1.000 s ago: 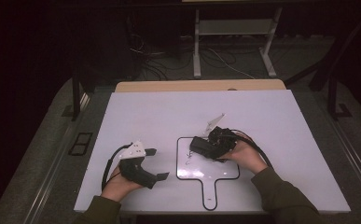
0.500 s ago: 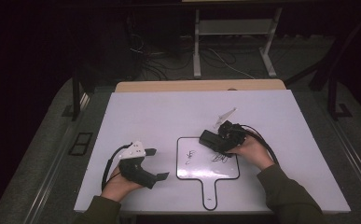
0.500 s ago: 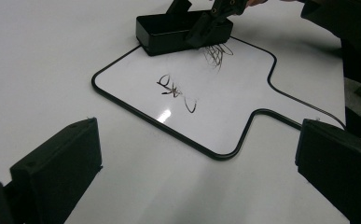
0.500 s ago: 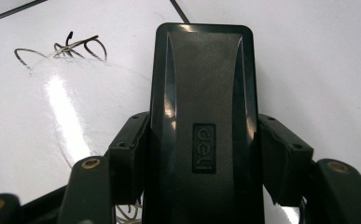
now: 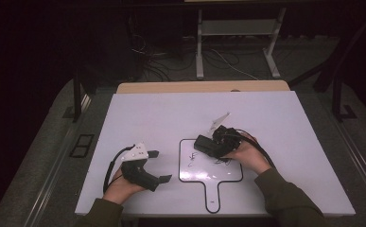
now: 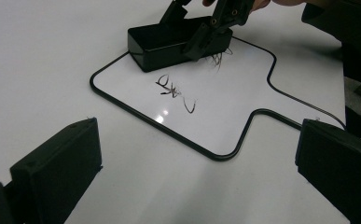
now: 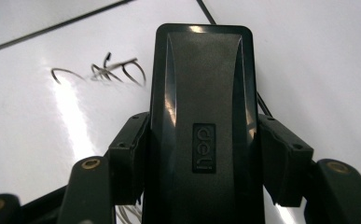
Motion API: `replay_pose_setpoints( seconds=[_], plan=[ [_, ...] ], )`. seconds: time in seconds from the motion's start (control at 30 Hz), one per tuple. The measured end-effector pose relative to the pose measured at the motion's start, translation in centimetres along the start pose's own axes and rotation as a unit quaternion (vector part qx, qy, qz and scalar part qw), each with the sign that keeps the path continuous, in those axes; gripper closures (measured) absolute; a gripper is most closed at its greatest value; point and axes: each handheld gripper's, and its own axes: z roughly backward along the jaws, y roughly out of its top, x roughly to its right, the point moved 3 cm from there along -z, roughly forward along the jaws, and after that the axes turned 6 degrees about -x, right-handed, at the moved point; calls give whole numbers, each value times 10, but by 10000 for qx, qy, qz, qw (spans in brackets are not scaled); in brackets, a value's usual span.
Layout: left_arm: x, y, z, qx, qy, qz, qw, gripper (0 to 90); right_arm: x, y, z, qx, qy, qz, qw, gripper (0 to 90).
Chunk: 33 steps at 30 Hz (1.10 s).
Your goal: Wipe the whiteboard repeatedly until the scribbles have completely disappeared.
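A small whiteboard (image 5: 209, 174) with a handle lies on the white table (image 5: 171, 118), black scribbles (image 5: 192, 161) on it. My right gripper (image 5: 211, 145) is shut on a black eraser (image 5: 203, 144) that rests on the board's upper part. In the right gripper view the eraser (image 7: 201, 116) sits clamped between both jaws of the right gripper (image 7: 201, 158), with scribbles (image 7: 103, 70) just to its left. My left gripper (image 5: 159, 165) lies open to the left of the board with nothing between its fingers. In the left gripper view the left gripper (image 6: 197, 168) faces the board (image 6: 225, 107) and the eraser (image 6: 169, 42).
A wooden strip (image 5: 204, 87) borders the table's far edge. Beyond it are a metal stand (image 5: 237, 42) and cables on the dark floor. A cable (image 5: 261, 151) trails from the right gripper across the table.
My right gripper carried the eraser slightly right and away across the board, then back towards the left. The left gripper has stayed where it was.
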Motion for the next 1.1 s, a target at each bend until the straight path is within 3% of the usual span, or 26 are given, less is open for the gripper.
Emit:
replay_pose_setpoints(
  seconds=[0.27,0.7,1.1],
  plan=[
    [0,0,0,3,-4,10,10000,0,-12,16,-7,3,112,158,9998,390],
    [0,0,0,12,-7,17,10000,0,-37,35,-15,-54,213,648,9977,389],
    [0,0,1,7,-10,21,10000,0,-17,41,-19,-72,189,377,9991,389]
  ],
)
